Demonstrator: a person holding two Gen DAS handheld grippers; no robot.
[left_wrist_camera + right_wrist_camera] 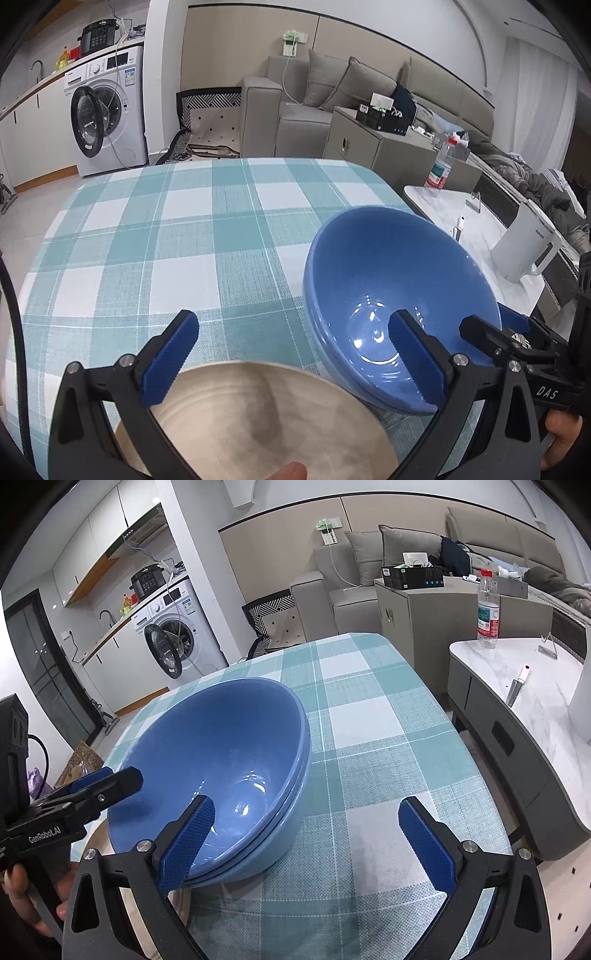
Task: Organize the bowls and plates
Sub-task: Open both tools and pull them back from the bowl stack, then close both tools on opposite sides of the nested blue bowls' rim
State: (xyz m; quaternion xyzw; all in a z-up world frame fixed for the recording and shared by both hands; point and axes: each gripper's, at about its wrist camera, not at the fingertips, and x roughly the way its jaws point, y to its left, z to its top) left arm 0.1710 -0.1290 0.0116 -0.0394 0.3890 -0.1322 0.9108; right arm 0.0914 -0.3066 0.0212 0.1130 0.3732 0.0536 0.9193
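Two blue bowls [399,295] sit nested as one stack on the table [184,229]. One beige plate [258,417] lies beside them. Two tongs [295,354] are open.

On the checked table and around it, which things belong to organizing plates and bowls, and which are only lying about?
For the job:
- stacked blue bowls
- beige plate

Lying about:
- water bottle
- white kettle
- washing machine
- black box
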